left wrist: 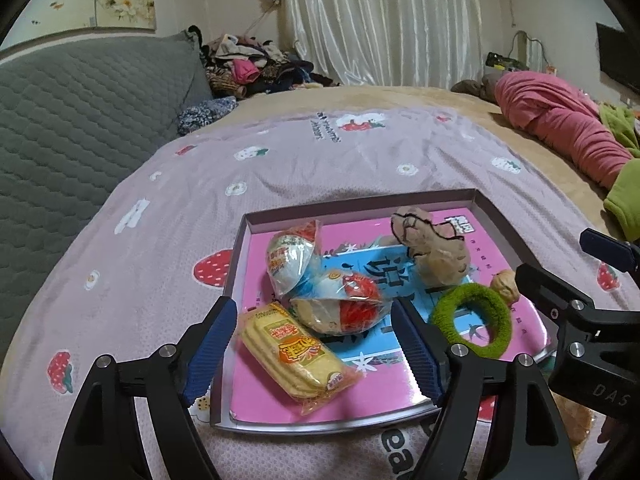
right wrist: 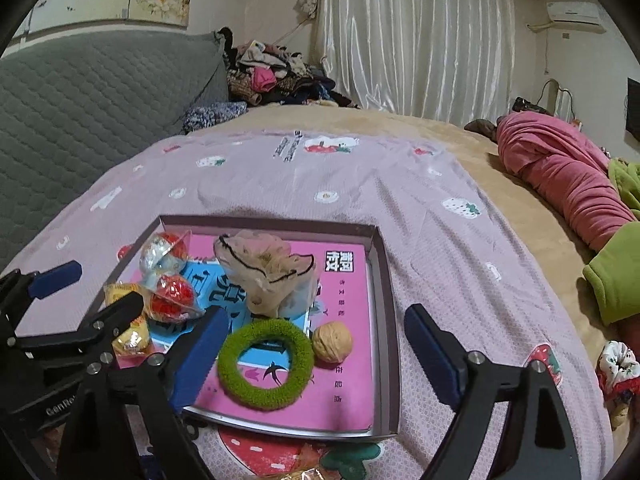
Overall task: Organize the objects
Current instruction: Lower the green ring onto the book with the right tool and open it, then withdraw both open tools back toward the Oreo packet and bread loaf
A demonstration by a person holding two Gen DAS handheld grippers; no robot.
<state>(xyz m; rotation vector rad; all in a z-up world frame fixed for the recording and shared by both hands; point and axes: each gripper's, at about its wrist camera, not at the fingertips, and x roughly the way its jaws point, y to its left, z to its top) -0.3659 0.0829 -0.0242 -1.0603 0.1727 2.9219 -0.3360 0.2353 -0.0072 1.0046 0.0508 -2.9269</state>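
Observation:
A shallow pink box tray point(left wrist: 236, 264) lies on the lilac strawberry sheet. In it are two red-and-white wrapped snacks point(left wrist: 294, 256) point(left wrist: 340, 304), a yellow cracker pack point(left wrist: 296, 356), a beige cloth piece with black trim point(left wrist: 436, 252), a green fuzzy ring point(left wrist: 468, 294) and a walnut point(left wrist: 506, 286). My left gripper point(left wrist: 314, 348) is open, with the cracker pack lying between its fingers, untouched by the pads. My right gripper point(right wrist: 318, 356) is open around the green ring point(right wrist: 268, 330) and the walnut point(right wrist: 332, 342), above the tray point(right wrist: 384, 300). Both rest on the tray floor.
A grey quilted cushion point(left wrist: 80, 120) rises at the left of the bed. Piled clothes point(left wrist: 248, 64) sit at the back by the curtain. Pink bedding point(left wrist: 560, 128) and green fleece point(right wrist: 616, 272) lie at the right, with a patterned cloth point(right wrist: 616, 364) near the edge.

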